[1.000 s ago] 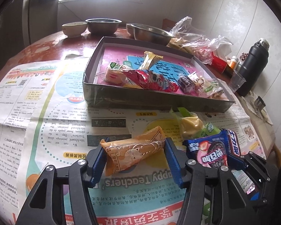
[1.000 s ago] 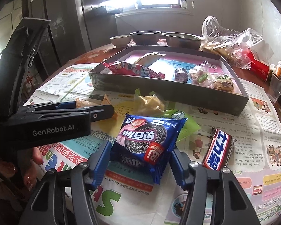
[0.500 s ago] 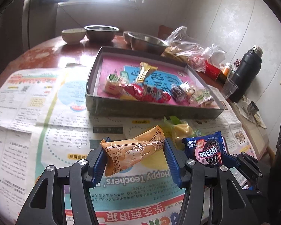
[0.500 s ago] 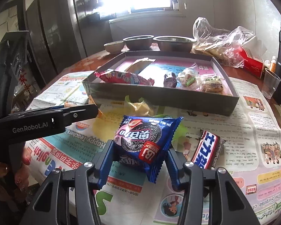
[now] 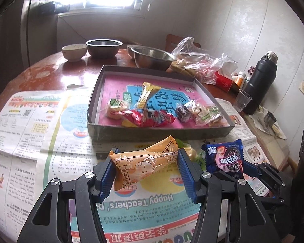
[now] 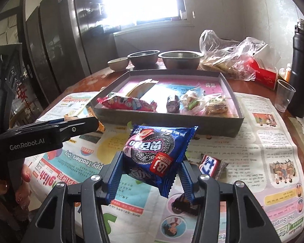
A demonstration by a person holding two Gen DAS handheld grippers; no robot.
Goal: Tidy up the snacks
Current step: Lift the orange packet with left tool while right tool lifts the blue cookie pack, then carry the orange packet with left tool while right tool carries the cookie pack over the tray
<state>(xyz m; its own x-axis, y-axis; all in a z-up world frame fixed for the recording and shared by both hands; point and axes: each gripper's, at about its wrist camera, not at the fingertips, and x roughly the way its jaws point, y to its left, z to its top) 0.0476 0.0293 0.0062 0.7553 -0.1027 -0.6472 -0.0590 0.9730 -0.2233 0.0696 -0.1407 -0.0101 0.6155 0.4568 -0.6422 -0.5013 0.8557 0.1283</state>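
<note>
My left gripper (image 5: 146, 174) is shut on an orange snack packet (image 5: 143, 162) and holds it above the newspaper, in front of the grey box (image 5: 160, 131). My right gripper (image 6: 150, 174) is shut on a blue Oreo packet (image 6: 156, 154), also lifted; that packet also shows in the left wrist view (image 5: 225, 160). The box (image 6: 172, 119) holds a red packet (image 6: 127, 103), a yellow packet (image 5: 148, 95) and several small wrapped sweets. A Snickers bar (image 6: 210, 165) lies on the newspaper to the right. A yellow-green snack (image 5: 192, 154) lies partly hidden behind the left gripper.
Metal bowls (image 5: 152, 57) and a ceramic bowl (image 5: 74, 50) stand behind the box. A plastic bag (image 6: 229, 56), red carton (image 6: 265, 76), plastic cup (image 6: 283, 95) and black flask (image 6: 302, 66) are at the right. Newspaper (image 5: 30, 131) covers the table.
Both grippers have risen from the newspaper with their packets, so the table and box look lower and farther. Nothing was let go.
</note>
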